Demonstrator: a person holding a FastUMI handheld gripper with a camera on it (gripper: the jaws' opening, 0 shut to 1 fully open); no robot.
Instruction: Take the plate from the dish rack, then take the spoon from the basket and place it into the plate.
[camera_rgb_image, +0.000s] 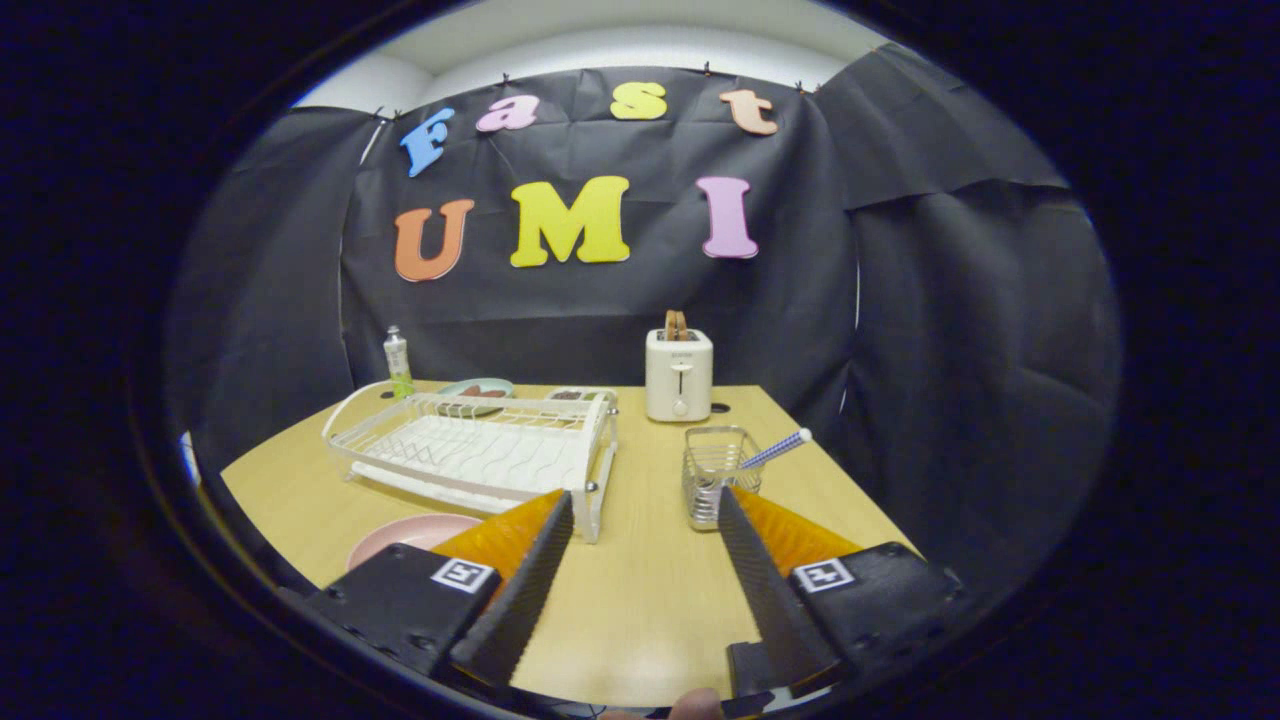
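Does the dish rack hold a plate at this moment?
No. The dish rack stands empty on the table, while the pink plate lies flat on the table in front of it, beside the open gripper.

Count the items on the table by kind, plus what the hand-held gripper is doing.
Dish rack: 1
Wire basket: 1
Spoon: 1
Pink plate: 1
Toaster: 1
Bottle: 1
Dishes behind the rack: 2
Total: 8
Hand-held gripper: open, holding nothing.
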